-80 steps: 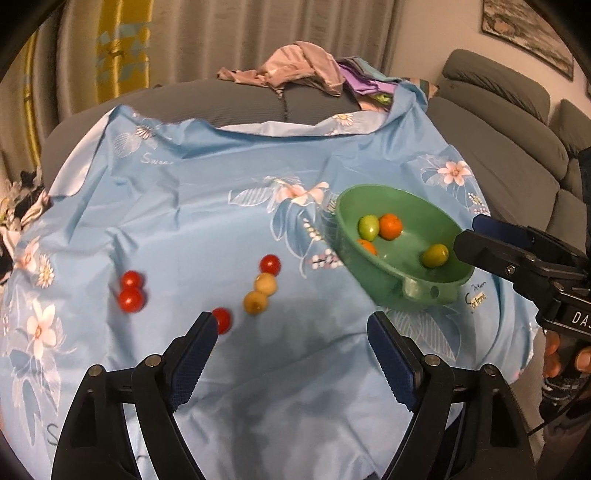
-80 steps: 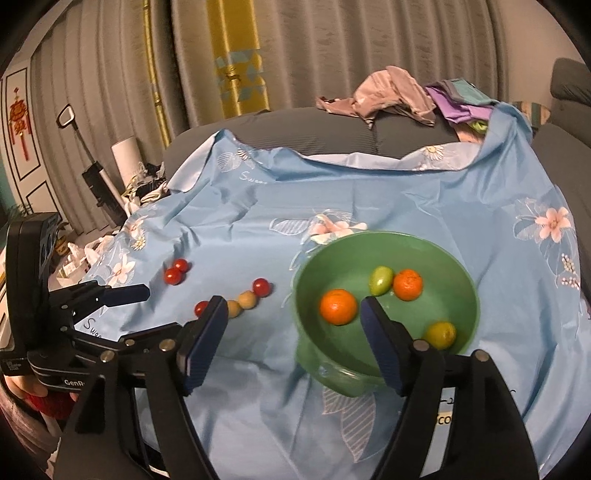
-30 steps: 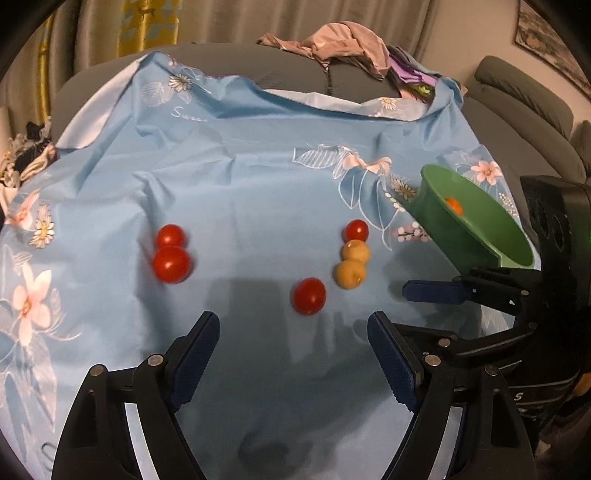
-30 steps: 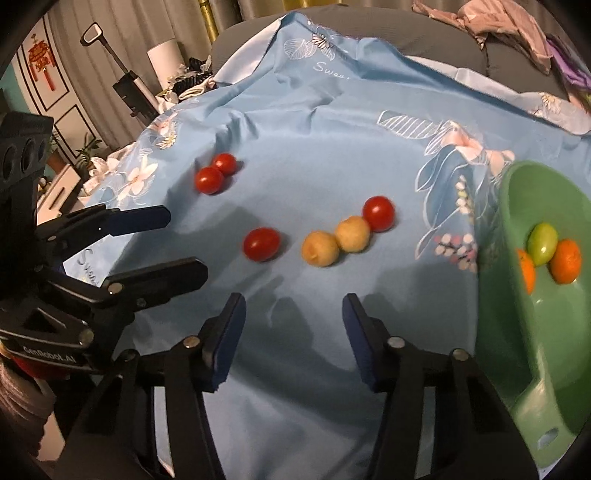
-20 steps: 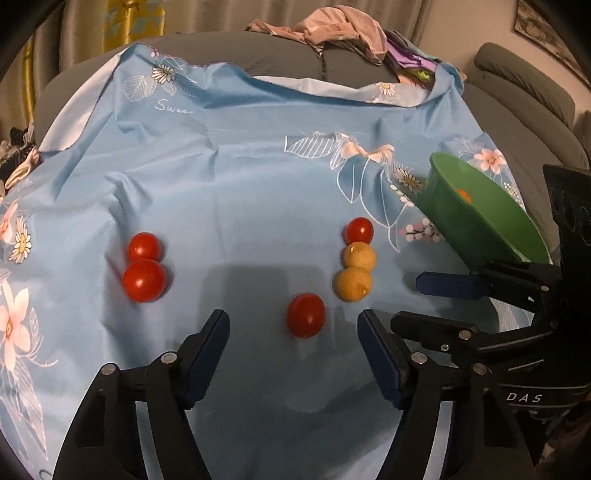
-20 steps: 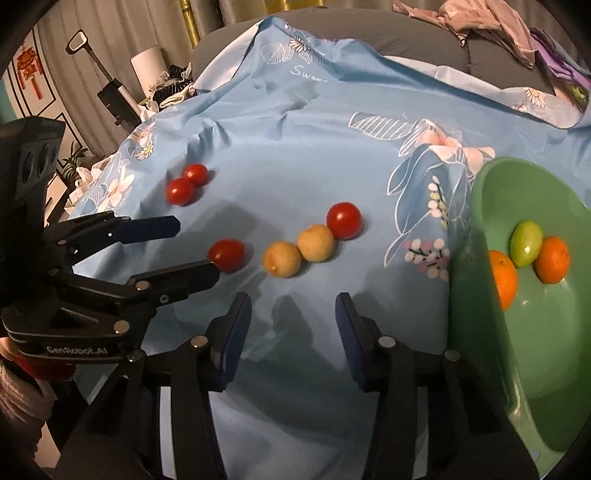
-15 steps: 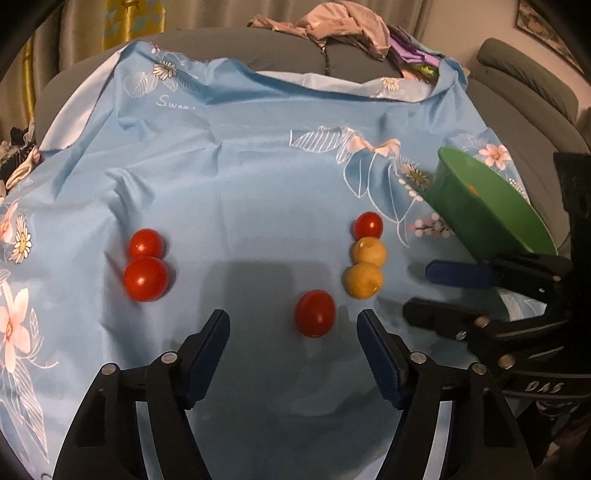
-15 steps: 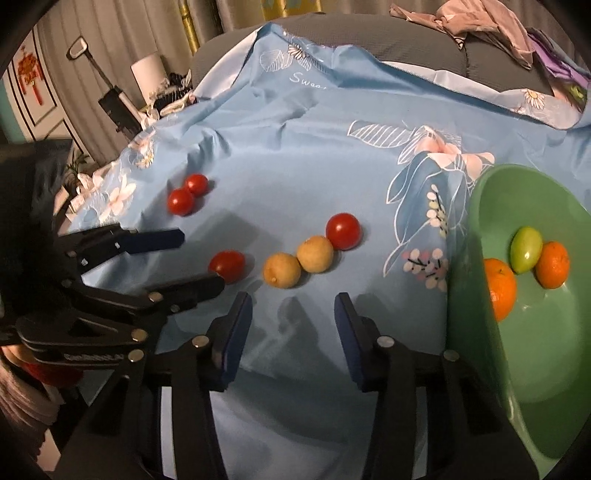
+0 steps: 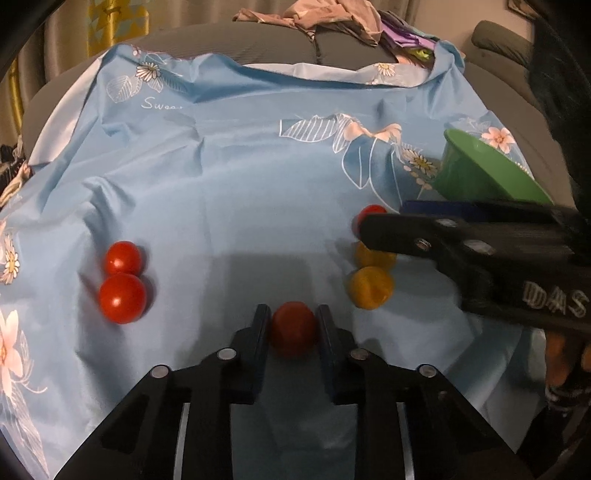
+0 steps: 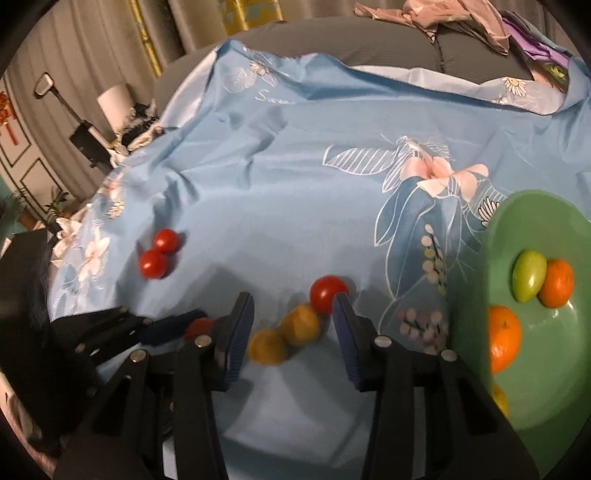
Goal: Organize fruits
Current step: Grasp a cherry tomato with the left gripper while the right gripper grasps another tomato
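Red tomato (image 9: pixel 293 326) sat clamped between the pads of the left tongs (image 9: pixel 291 328); one second before, the same tongs had stood wide apart with that tomato lying free on the cloth ahead of them. The pads pressed its two sides, and the fruit rested on the blue floral cloth (image 9: pixel 236 177). In the right wrist view the same tomato showed only as a red patch behind the left tongs' tips.

Right tongs (image 10: pixel 291 332) stood partly apart, narrower than a second before, holding nothing. Two yellow fruits (image 10: pixel 284 336) lay between the fingers, touching each other; the frames showed no pad contact. A second red tomato (image 10: pixel 328 288) lay just beyond them, touching the farther yellow fruit and close by the tip of the finger on the picture's right. A second before, this row had lain well ahead of the tips.

Farther left on the cloth, a pair of red tomatoes (image 9: pixel 122 284) lay touching, well apart from both tongs.

Green bowl (image 10: pixel 498 236) stood to the right of the right tongs, holding two oranges (image 10: pixel 502 338), one green fruit (image 10: pixel 529 275) touching the farther orange, and a yellow fruit partly cut off near its lower rim. Behind the cloth lay a grey sofa (image 9: pixel 258 44) with a heap of clothes (image 9: pixel 332 14).
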A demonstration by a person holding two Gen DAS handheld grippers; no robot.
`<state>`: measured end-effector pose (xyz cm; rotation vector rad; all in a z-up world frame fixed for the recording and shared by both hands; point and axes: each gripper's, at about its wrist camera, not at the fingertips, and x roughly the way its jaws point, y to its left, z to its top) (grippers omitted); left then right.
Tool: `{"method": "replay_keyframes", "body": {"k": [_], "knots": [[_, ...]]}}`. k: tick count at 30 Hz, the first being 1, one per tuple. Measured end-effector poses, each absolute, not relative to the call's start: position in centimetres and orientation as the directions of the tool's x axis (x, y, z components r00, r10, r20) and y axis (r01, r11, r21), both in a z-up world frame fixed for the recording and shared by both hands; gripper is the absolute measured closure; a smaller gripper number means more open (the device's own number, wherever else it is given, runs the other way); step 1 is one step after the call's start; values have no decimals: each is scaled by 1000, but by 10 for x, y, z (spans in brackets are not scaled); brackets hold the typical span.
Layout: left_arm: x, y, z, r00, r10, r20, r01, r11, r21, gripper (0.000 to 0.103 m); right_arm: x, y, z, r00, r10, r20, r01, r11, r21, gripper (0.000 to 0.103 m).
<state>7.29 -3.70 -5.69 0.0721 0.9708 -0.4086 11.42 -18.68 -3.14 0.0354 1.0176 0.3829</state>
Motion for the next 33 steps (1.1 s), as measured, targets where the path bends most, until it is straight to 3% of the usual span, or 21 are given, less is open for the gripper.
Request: {"method": "replay_keyframes", "body": {"k": [9,21,28,33], "knots": [[72,-23,-57,503,-325,-801,346,925,-158,79,139,-181,-50,445,216,-869,-214,968,131,65],[80,19,-49,552,-333,-765,217,943,-254,79,166,-145,-44,429,312,-848,-325,929,177,63],[104,35,-43,575,-319,-754,150,946,-286,79,204,-116,-53,414,250,-875,-351,931,100,64],[131,37,-31,603,-307,-737,138,949,-282,79,224,-116,-64,397,268,-878,-333,933,135,72]]}}
